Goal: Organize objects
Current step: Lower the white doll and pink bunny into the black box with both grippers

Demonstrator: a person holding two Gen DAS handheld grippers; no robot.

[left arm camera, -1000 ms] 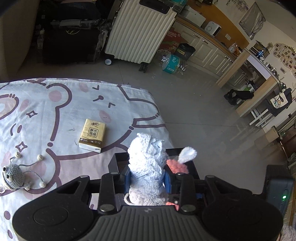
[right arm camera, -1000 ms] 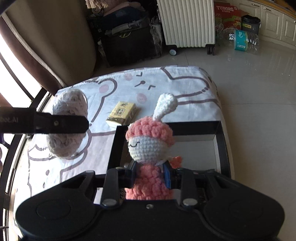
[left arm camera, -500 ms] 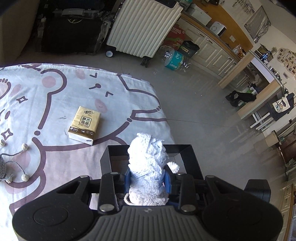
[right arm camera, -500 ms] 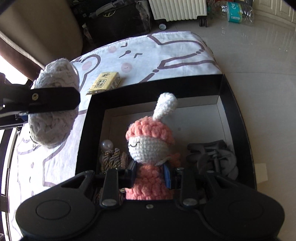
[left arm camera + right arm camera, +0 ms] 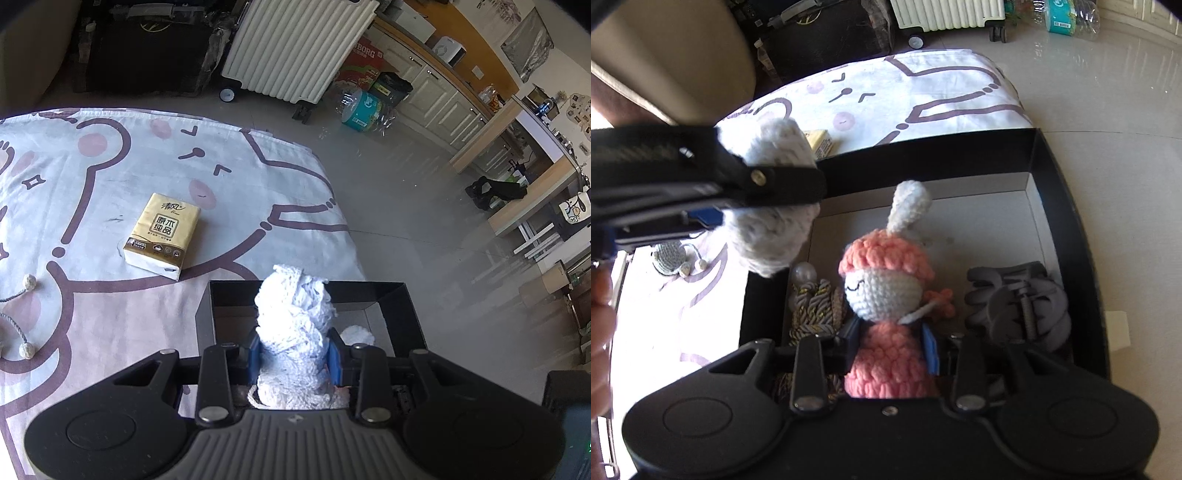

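My left gripper (image 5: pixel 293 354) is shut on a white crochet toy (image 5: pixel 293 314) and hangs over the near-left part of an open black box (image 5: pixel 406 306). In the right wrist view the same toy (image 5: pixel 772 236) hovers over the box's left wall (image 5: pixel 764 295). My right gripper (image 5: pixel 892 345) is low inside the box, its jaws opening. A pink crochet doll (image 5: pixel 886 284) with one white ear stands between the blue pads (image 5: pixel 930 347), which still touch its sides.
Inside the box lie a gold rope tassel (image 5: pixel 816 310), a pearly bead (image 5: pixel 803 275) and a grey claw clip (image 5: pixel 1015 299). On the bear-print sheet (image 5: pixel 110 166) lie a tissue pack (image 5: pixel 162 236) and a grey crochet mouse (image 5: pixel 670 258). The floor drops off past the box's right side.
Both grippers have come down with their toys. The box now fills the right wrist view, with the pink doll low inside it. The white toy has moved over the box's left edge.
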